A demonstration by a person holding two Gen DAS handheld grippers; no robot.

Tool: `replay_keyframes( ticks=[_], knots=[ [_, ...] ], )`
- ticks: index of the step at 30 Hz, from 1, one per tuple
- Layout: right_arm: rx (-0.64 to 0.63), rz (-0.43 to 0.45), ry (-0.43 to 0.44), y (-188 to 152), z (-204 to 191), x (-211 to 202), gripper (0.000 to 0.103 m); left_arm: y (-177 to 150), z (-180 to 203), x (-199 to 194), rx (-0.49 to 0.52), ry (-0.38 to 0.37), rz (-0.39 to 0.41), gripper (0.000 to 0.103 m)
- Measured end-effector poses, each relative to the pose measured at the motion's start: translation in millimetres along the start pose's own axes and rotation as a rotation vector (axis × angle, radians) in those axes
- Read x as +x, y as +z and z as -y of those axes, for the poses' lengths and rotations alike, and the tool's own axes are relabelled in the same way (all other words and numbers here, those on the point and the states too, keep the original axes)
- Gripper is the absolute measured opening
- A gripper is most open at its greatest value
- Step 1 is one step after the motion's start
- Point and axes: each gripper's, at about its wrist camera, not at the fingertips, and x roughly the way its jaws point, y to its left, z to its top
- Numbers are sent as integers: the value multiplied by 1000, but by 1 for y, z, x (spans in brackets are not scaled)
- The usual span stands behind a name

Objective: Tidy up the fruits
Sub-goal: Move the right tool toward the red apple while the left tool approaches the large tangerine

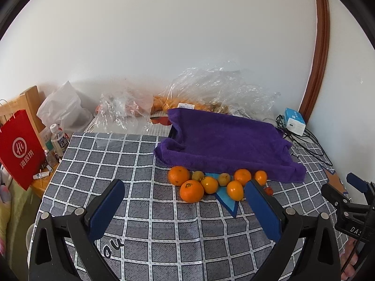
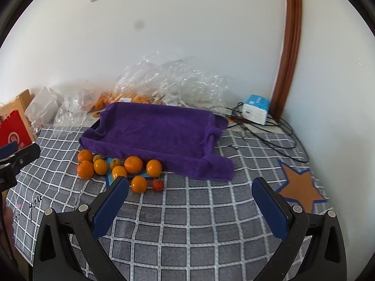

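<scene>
Several oranges (image 1: pixel 191 190) and two small greenish-brown fruits (image 1: pixel 224 179) lie in a loose cluster on the checked tablecloth (image 1: pixel 140 210), just in front of a tray draped in a purple towel (image 1: pixel 225 138). A small red fruit (image 1: pixel 268 190) sits at the cluster's right end. My left gripper (image 1: pixel 185 188) is open and empty, hovering short of the cluster. In the right wrist view the same oranges (image 2: pixel 133 164), red fruit (image 2: pixel 157 184) and purple towel tray (image 2: pixel 159 126) lie ahead and to the left. My right gripper (image 2: pixel 189 185) is open and empty, right of the fruit.
Clear plastic bags (image 1: pixel 211 86) with more oranges sit against the wall behind the tray. A white-and-blue box (image 2: pixel 255 108) and black cables (image 2: pixel 276 140) lie at back right. A red paper bag (image 1: pixel 20 147) and water bottle (image 1: pixel 58 140) stand at the table's left.
</scene>
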Motion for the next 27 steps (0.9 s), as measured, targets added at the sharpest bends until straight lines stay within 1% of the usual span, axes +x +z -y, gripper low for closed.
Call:
replay_keyframes(
  ticks=[1, 2, 4, 7, 9, 11, 13, 15, 18, 19, 21, 22, 24, 25, 27],
  knots=[
    [3, -2, 24, -2, 0, 6, 103, -3, -3, 7, -5, -1, -12, 103],
    [11, -10, 43, -5, 0, 14, 103, -5, -6, 14, -10, -8, -26, 100],
    [31, -27, 56, -10, 0, 30, 103, -11, -12, 29, -10, -21, -60, 95],
    [49, -60, 44, -16, -1, 50, 103, -17, -20, 49, -2, -10, -88, 95],
    [57, -73, 36, -17, -1, 61, 103, -20, -25, 60, -7, -19, -116, 95],
    [80, -90, 52, -18, 2, 70, 101, -22, -29, 69, -17, -29, -134, 95],
    [97, -114, 76, -17, 3, 80, 94, -25, -33, 78, -22, -35, -146, 95],
    [95, -134, 84, -17, 2, 88, 85, -28, -36, 84, -18, -45, -156, 95],
    [56, -135, 91, -17, -7, 99, 84, -32, -41, 91, -38, -52, -155, 95],
    [48, -134, 95, -17, -9, 103, 82, -33, -42, 94, -46, -55, -158, 95],
    [50, -143, 120, -18, -12, 109, 73, -35, -45, 98, -66, -61, -165, 95],
    [51, -150, 134, -18, -13, 111, 71, -35, -46, 100, -70, -61, -168, 95],
    [45, -154, 151, -20, -17, 116, 64, -37, -48, 102, -71, -62, -165, 95],
    [33, -160, 156, -21, -20, 120, 62, -38, -48, 103, -69, -64, -165, 95],
    [10, -179, 152, -25, -25, 127, 53, -39, -49, 104, -64, -78, -164, 94]
  ],
)
